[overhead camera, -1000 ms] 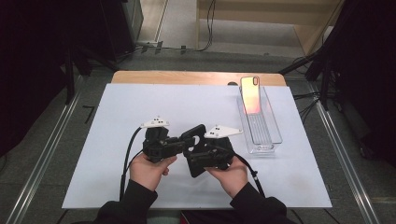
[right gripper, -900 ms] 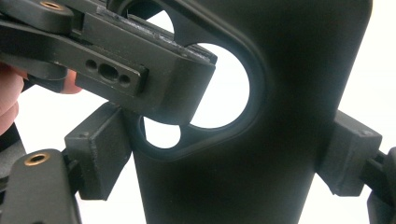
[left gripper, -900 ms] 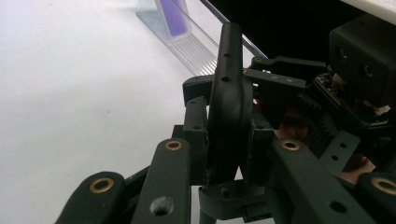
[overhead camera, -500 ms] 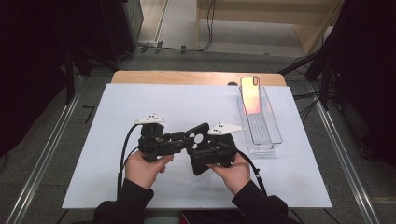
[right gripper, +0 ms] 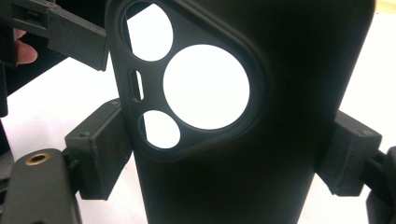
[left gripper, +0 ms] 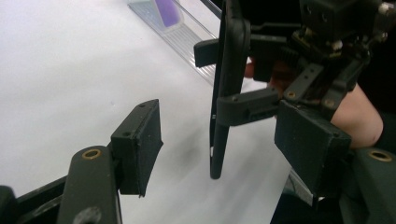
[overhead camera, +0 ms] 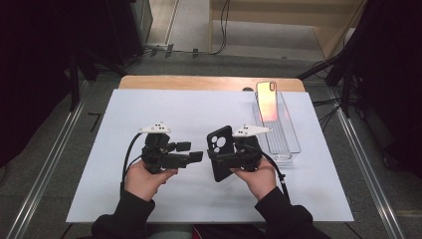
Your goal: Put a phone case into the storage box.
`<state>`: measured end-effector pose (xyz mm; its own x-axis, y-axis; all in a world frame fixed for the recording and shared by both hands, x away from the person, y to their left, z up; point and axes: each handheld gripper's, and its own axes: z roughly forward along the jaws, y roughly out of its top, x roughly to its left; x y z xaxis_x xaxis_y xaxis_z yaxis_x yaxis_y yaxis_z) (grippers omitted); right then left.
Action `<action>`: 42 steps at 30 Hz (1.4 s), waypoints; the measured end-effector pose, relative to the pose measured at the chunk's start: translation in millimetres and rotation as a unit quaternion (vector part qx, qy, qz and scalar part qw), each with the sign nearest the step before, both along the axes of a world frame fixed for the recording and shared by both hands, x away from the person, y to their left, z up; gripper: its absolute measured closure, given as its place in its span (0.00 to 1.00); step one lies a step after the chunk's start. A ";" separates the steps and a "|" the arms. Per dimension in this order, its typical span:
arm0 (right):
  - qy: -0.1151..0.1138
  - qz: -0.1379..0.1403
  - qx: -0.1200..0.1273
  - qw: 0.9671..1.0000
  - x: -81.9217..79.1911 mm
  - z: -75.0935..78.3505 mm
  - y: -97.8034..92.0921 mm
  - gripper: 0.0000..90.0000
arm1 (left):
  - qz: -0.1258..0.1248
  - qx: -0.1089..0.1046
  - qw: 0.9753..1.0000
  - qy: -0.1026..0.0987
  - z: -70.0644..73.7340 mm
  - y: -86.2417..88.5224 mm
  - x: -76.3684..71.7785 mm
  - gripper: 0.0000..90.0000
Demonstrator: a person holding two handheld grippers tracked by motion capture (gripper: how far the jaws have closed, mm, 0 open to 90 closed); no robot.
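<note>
Phone case (overhead camera: 220, 152) upright, long axis vertical, camera cutouts at top; right gripper (overhead camera: 225, 160) jaws clamp it; left gripper (overhead camera: 195, 152) jaws apart.

The phone case (overhead camera: 221, 152) looks like matt black rubbery plastic, smooth, with a raised lip around its cutouts. The tongs (overhead camera: 217, 160) clamping it are dull black plastic with brass-coloured screws. A white sheet (overhead camera: 149, 109), matt like paper, covers the tabletop (overhead camera: 199, 82), whose bare edge looks wooden. At upper right, a clear glossy plastic tray (overhead camera: 291, 134) holds a phone (overhead camera: 267, 101) with a shiny, reflective face.
</note>
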<state>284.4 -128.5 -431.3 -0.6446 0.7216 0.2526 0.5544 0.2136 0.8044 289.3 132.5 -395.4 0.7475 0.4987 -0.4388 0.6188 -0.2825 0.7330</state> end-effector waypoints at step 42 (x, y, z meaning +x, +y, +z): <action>0.006 0.057 0.029 0.998 4.0 27.5 -30.5 0.16 | -0.087 0.079 0.993 -0.001 -48.2 37.1 -9.3 0.33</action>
